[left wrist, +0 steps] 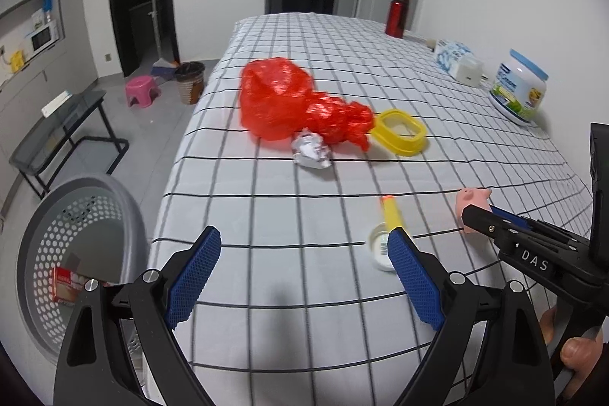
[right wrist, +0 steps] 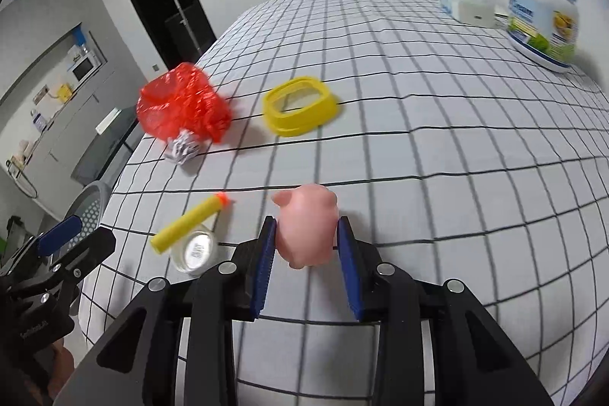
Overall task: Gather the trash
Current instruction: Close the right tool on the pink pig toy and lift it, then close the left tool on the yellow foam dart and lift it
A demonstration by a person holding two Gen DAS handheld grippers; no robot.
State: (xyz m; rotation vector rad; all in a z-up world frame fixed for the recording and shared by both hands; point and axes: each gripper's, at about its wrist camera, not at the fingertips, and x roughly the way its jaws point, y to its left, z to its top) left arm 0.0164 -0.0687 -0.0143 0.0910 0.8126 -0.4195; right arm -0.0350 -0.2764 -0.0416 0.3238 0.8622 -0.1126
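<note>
My right gripper (right wrist: 306, 227) is shut on a pink pig toy (right wrist: 306, 227), whose snout end (left wrist: 474, 200) also shows in the left wrist view past the right gripper (left wrist: 470, 215). My left gripper (left wrist: 304, 242) stands open over the checked tablecloth (left wrist: 304, 292), nothing between its fingers. A yellow foam dart (left wrist: 392, 212) (right wrist: 190, 223) leans on a small clear lid (left wrist: 380, 250) (right wrist: 194, 252). Farther off lie a crumpled red plastic bag (left wrist: 297, 101) (right wrist: 179, 105), a ball of foil (left wrist: 310, 151) (right wrist: 182, 149) and a yellow oval ring (left wrist: 401, 130) (right wrist: 300, 109).
A grey perforated basket (left wrist: 76, 253) (right wrist: 89, 212) stands off the table's left edge, a red box (left wrist: 66, 286) inside. A white tub (left wrist: 519, 90), a tissue pack (left wrist: 458, 61) and a red bottle (left wrist: 397, 12) line the right side. A wicker bin (left wrist: 189, 80) and pink stool (left wrist: 141, 90) are on the floor.
</note>
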